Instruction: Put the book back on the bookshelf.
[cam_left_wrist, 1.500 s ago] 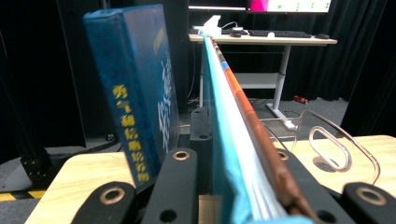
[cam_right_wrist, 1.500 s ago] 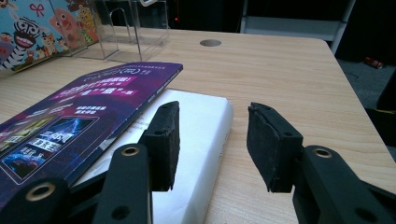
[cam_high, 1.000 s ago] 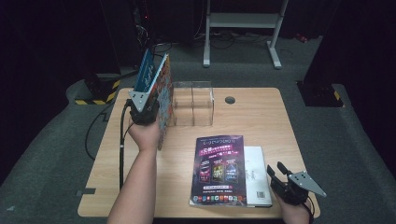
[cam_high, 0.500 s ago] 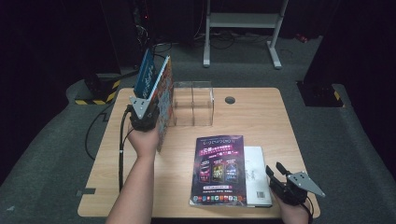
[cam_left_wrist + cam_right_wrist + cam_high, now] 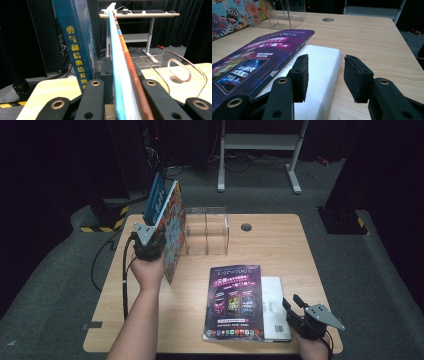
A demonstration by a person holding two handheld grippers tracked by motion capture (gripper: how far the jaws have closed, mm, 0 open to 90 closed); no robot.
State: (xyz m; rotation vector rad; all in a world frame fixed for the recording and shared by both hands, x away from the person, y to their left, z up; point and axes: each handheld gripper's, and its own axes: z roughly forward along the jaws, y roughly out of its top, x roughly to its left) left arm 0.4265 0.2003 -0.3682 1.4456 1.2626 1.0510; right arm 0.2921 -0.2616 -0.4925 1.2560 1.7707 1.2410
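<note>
My left gripper (image 5: 160,231) (image 5: 120,83) is shut on the lower edge of a thin picture book (image 5: 173,236) (image 5: 117,50) with a cartoon-animal cover. It holds the book upright over the table's left side, just left of a clear acrylic holder (image 5: 207,232) (image 5: 176,72). A blue book (image 5: 156,195) (image 5: 77,45) with yellow characters stands upright against the picture book's far side. My right gripper (image 5: 292,306) (image 5: 325,75) is open at the front right. Its left jaw is over a white book's (image 5: 274,310) (image 5: 319,70) edge and its right jaw is over bare table.
A purple magazine (image 5: 234,302) (image 5: 249,62) lies flat, overlapping the white book's left part. A round cable hole (image 5: 245,227) (image 5: 328,19) sits behind the holder's right side. A white desk frame (image 5: 260,142) stands on the floor beyond the table.
</note>
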